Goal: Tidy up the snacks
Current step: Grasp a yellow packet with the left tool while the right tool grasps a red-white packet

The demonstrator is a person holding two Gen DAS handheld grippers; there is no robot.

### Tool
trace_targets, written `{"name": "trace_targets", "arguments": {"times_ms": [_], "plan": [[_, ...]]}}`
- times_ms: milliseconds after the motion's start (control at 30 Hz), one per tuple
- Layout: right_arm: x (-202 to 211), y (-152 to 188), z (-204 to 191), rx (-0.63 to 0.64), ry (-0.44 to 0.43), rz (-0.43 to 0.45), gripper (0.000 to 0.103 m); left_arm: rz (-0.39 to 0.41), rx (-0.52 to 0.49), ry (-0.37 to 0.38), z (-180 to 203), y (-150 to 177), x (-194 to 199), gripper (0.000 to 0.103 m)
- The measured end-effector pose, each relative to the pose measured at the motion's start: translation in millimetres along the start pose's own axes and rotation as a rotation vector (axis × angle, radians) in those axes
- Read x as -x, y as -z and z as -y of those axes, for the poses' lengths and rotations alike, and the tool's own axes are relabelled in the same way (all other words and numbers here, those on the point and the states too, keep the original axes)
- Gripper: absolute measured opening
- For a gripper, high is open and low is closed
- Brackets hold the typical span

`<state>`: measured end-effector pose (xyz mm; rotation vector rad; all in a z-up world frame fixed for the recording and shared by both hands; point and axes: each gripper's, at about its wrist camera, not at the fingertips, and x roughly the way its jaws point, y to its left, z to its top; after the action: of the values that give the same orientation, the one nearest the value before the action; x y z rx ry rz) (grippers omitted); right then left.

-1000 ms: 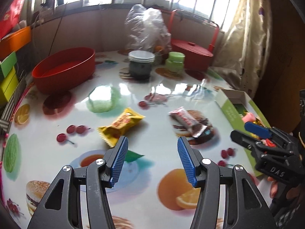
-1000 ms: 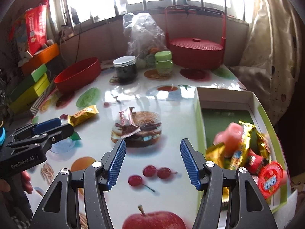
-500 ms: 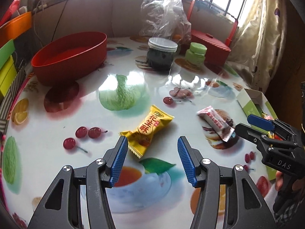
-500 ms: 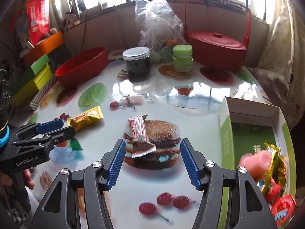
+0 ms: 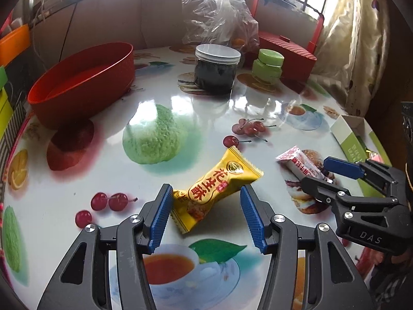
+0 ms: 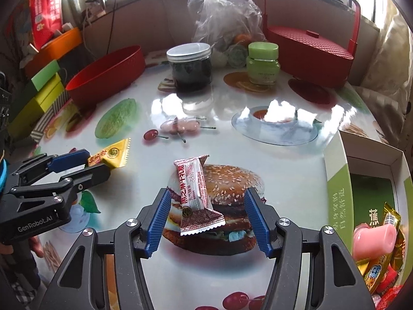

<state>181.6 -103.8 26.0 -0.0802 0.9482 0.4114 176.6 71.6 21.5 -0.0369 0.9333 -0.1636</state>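
Your left gripper (image 5: 205, 218) is wide open and empty, its jaws either side of the yellow snack packet (image 5: 216, 188), which lies slanted on the table (image 5: 77, 170). Your right gripper (image 6: 206, 222) is equally open and empty around the red-and-white packet (image 6: 193, 196). Lower both until the pads (image 5: 160, 219) reach the wrappers' thick middles, close gently, then carry them to the green box (image 6: 338, 201) beside your right claw.
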Motion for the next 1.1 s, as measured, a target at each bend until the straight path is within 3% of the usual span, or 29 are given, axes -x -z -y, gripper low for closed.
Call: {"name": "trace_targets", "arguments": {"times_ms": [167,267,500,633,967,1100], "plan": [[-3.3,-0.9,0.2,0.004,-0.004,-0.006,0.060,0.021,-0.075,0.018,6.3,-3.5,7.4,0.055],[-6.2,-1.0,1.8,-0.001,-0.008,-0.011,0.060,0.021,-0.129,-0.013,10.1,-6.8,4.7,0.055],[-5.0,-0.4,2.5,-0.004,-0.006,-0.004,0.060,-0.028,-0.174,-0.001,13.4,-8.1,-8.9,0.055],[-4.5,-0.1,2.7,-0.002,0.000,-0.002,0.058,-0.048,-0.151,0.000,12.7,-7.0,-15.4,0.055],[-4.0,-0.2,2.5,-0.001,0.011,0.007,0.041,-0.035,-0.075,0.005,7.4,-7.8,-16.8,0.055],[-3.4,0.4,2.5,-0.001,0.008,0.012,0.035,-0.029,-0.071,-0.012,7.0,-6.5,-16.1,0.044]]}}
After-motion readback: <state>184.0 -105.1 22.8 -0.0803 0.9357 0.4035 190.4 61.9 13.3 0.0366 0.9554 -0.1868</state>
